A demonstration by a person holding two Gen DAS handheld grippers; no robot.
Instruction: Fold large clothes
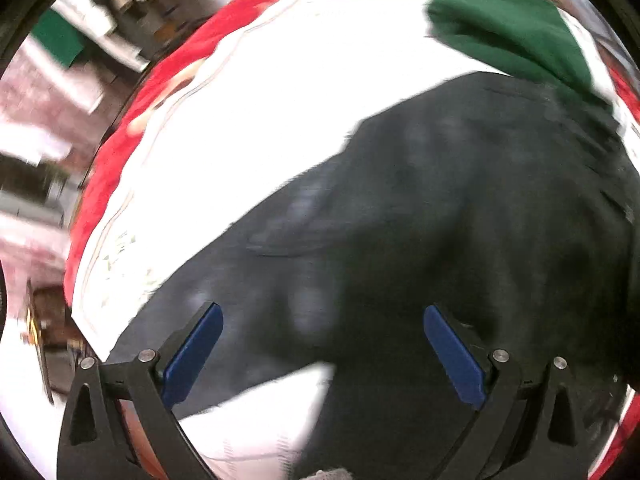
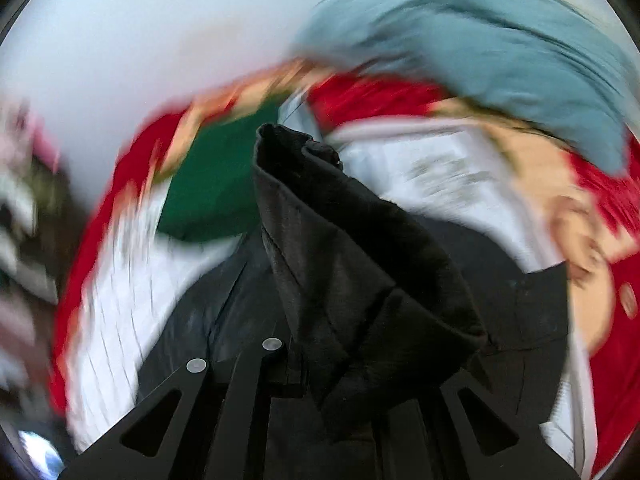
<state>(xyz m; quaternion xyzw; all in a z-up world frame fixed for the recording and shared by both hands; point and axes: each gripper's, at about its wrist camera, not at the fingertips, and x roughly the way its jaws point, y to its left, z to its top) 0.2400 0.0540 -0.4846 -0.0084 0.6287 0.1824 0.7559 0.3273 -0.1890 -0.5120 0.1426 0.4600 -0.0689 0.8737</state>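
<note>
A large black garment [image 1: 460, 208] lies spread on a white cloth [image 1: 280, 100] with a red border. My left gripper [image 1: 322, 354] is open just above the garment's near part, its blue pads [image 1: 192, 356] wide apart and empty. In the right wrist view my right gripper [image 2: 320, 376] is shut on a fold of the black garment [image 2: 340, 248], which rises bunched up between the jaws and hides the fingertips. The rest of the garment [image 2: 520, 312] lies below it.
A green garment [image 1: 508, 24] lies at the far side of the white cloth; it also shows in the right wrist view [image 2: 216, 184]. A grey-blue garment [image 2: 480, 40] lies at the upper right. The red border [image 1: 120, 152] marks the surface's edge, with blurred furniture beyond.
</note>
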